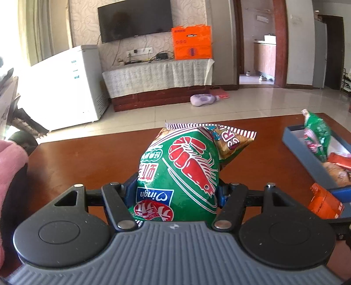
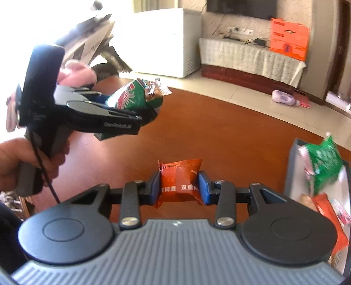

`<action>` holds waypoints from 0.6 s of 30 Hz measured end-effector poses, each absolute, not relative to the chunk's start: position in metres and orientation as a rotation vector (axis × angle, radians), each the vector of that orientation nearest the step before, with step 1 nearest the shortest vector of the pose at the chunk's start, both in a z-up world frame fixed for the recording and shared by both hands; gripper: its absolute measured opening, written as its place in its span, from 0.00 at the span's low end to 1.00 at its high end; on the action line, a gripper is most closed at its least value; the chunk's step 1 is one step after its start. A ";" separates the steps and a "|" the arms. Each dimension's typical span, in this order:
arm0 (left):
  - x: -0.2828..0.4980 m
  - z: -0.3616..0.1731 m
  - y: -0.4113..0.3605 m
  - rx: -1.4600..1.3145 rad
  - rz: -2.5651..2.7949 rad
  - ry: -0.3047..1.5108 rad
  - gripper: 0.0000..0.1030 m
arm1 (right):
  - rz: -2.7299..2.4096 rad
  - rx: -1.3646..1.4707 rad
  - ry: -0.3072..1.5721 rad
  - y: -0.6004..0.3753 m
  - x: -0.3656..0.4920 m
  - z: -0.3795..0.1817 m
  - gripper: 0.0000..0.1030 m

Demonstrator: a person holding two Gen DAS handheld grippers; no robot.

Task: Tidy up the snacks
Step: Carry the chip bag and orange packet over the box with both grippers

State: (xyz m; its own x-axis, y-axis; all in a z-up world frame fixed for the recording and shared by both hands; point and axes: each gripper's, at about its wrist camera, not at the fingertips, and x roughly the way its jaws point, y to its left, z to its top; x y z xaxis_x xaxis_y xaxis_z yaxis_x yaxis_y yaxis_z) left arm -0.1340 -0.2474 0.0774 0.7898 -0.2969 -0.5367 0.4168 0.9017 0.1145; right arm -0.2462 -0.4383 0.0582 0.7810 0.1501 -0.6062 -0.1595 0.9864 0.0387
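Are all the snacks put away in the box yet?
Not yet. A green bag and some orange packets already sit in the blue box. The left claw holds a green shrimp-chip bag, with a tan bag behind it, and the right claw grips an orange packet. Those are above the table, not boxed.

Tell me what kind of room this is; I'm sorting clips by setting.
Most likely a home living room: a wall-mounted television, a cloth-covered low cabinet beneath it, and a wooden table with snacks.
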 end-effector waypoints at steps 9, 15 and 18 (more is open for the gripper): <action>-0.164 0.080 -0.324 0.270 -0.445 0.521 0.68 | 0.104 0.064 0.609 -0.481 -0.275 0.056 0.40; -0.175 0.079 -0.362 0.271 -0.472 0.515 0.68 | 0.083 0.083 0.573 -0.503 -0.293 0.062 0.40; -0.171 0.077 -0.375 0.268 -0.489 0.514 0.68 | 0.065 0.095 0.551 -0.514 -0.300 0.067 0.40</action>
